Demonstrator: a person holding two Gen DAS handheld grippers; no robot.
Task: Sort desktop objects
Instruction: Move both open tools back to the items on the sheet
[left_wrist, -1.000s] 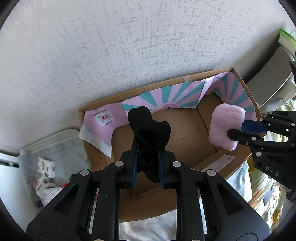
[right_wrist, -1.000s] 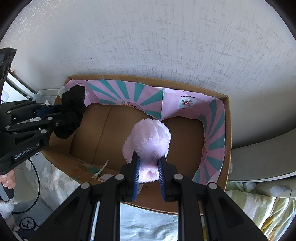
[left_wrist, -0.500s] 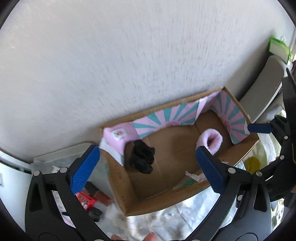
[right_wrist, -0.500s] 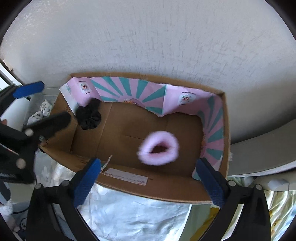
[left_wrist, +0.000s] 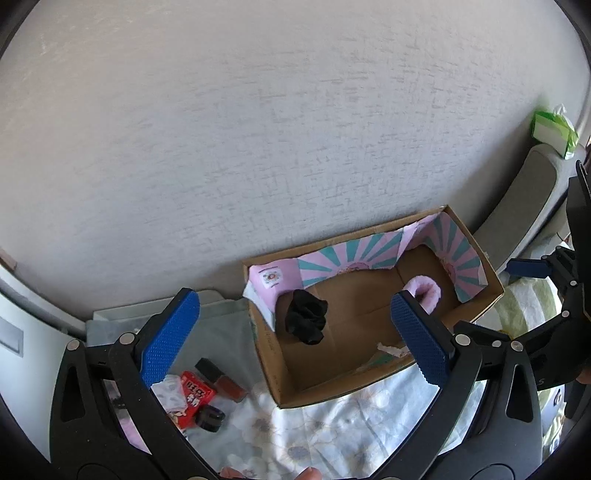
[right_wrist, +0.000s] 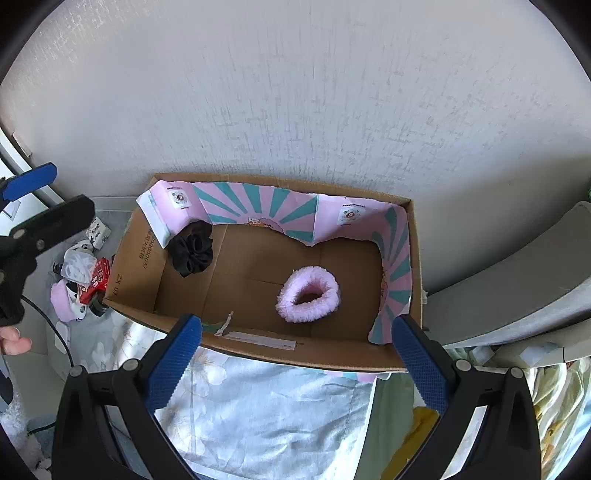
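Both claws stand released, jaws spread wide with nothing between the pads. The left gripper (left_wrist: 295, 336) hangs above the cardboard box (left_wrist: 476, 314), and the right gripper (right_wrist: 297, 363) hangs over the box's near wall.

Two items already lie inside the box: a black scrunchie (right_wrist: 194, 249) at the upper left of the box floor in the right wrist view, and a pink fluffy scrunchie (right_wrist: 308, 293) toward the right of the floor, lying flat with its opening upward.

The remaining items sit in a small pile (left_wrist: 195, 395) outside the box, at the lower left of the left wrist frame, just beneath the left claw's left finger (left_wrist: 170, 339). In the right wrist view the same pile appears at the left edge, beyond the box's left wall. In the inspector's judgement the left hand is the nearer and the next pick falls to it, down and to the left of the frame.

The pile is a mixed heap: a red packet (left_wrist: 195, 391) with white lettering, a brown-red rectangular piece beside it, a small black object, and some white and pink soft items. The pieces touch or overlap, so their separate long axes cannot be told.
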